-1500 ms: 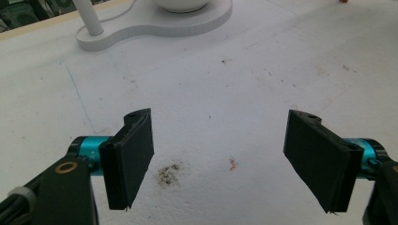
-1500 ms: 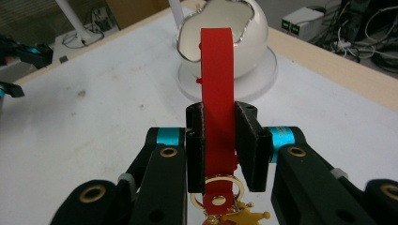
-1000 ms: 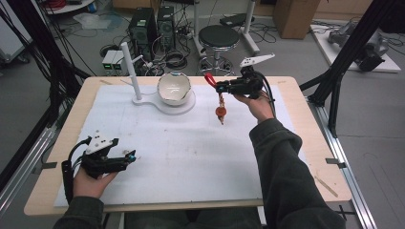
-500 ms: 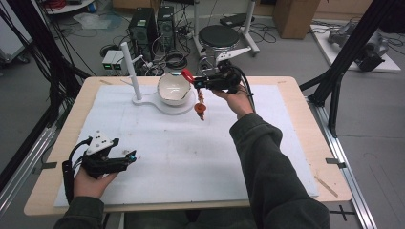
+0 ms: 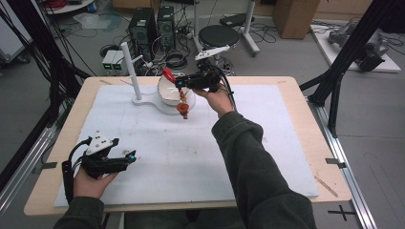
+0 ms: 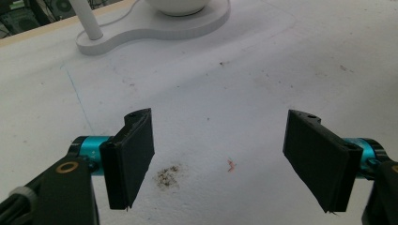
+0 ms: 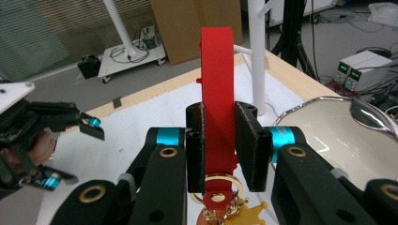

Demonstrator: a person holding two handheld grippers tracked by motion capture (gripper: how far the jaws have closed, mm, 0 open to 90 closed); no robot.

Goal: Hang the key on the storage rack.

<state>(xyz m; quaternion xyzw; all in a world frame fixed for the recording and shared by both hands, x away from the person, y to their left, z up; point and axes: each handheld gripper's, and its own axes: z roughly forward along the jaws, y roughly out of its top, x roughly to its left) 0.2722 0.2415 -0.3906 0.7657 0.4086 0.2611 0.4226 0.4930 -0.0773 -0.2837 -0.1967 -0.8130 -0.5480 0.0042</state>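
Note:
My right gripper [image 5: 180, 84] is shut on a red strap [image 7: 217, 89] of a keychain and holds it upright above the near rim of a white bowl [image 5: 167, 91]. A gold ring [image 7: 220, 183] and a yellow star charm [image 7: 247, 213] hang under the jaws. In the high view the orange charms [image 5: 183, 108] dangle in front of the bowl. The bowl sits on a white stand [image 5: 143, 101] with an upright post [image 5: 130, 69]. My left gripper [image 5: 128, 157] rests low at the table's front left. Its jaws stand open with nothing between them, as the left gripper view [image 6: 220, 159] shows.
The white mat [image 5: 267, 138] covers most of the wooden table [image 5: 310, 95]. Small brown and red crumbs [image 6: 166, 176] lie on the mat under the left gripper. A black frame leg [image 5: 334, 86] stands off the table's right edge.
My right gripper has carried the keychain leftward, from right of the bowl to over its near rim. The left gripper has stayed put.

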